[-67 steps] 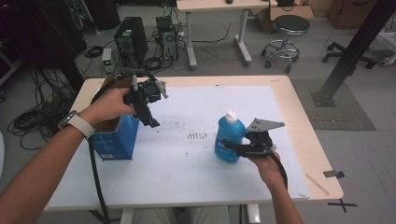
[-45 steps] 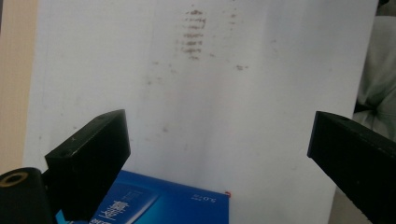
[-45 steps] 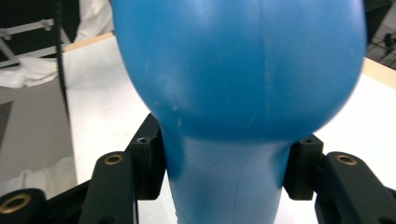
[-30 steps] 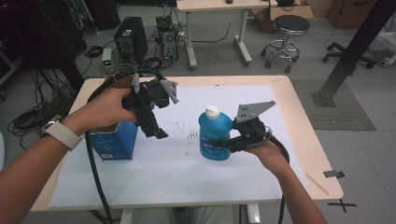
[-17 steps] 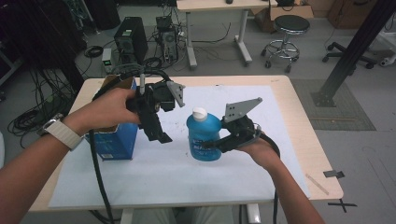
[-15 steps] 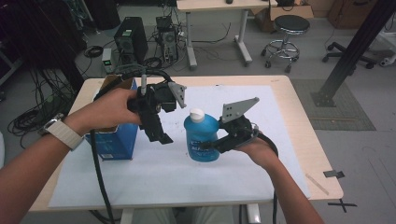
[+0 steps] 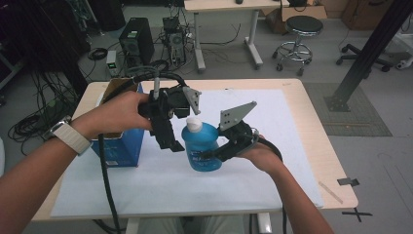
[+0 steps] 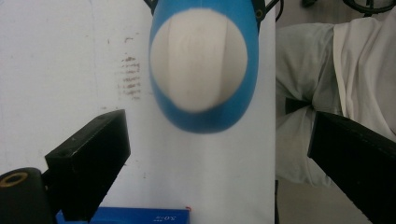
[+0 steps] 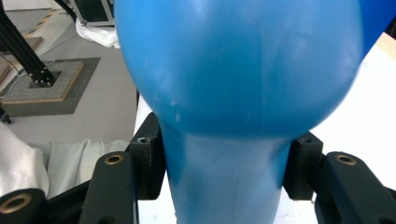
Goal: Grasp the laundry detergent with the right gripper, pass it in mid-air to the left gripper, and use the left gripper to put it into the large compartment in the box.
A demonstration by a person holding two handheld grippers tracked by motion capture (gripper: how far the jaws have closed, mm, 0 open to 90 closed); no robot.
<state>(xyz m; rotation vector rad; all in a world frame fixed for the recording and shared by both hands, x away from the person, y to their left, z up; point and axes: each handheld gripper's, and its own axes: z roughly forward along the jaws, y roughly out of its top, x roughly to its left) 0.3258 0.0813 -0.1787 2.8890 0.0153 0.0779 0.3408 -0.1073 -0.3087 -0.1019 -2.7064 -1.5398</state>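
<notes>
Right gripper (image 7: 207, 158): clamped tight on the blue bottle (image 7: 201, 147), both black pads squeezing its narrow waist.
Blue bottle: held up just above the white paper sheet (image 7: 272, 146), near the middle. A moment ago it was farther to the right; it has been carried left, toward the other hand.
Bottle shape: smooth shiny plastic, round and fat on top, thin in the middle, with a white cap (image 7: 194, 125).
Left gripper (image 7: 171, 141): let go, jaws spread wide, holding nothing. It has come closer and now looks straight down on the cap.
Blue box (image 7: 118, 150): cardboard, square corners, open top, by the table's left side.
Table (image 7: 311, 117): pale wood, flat.
</notes>
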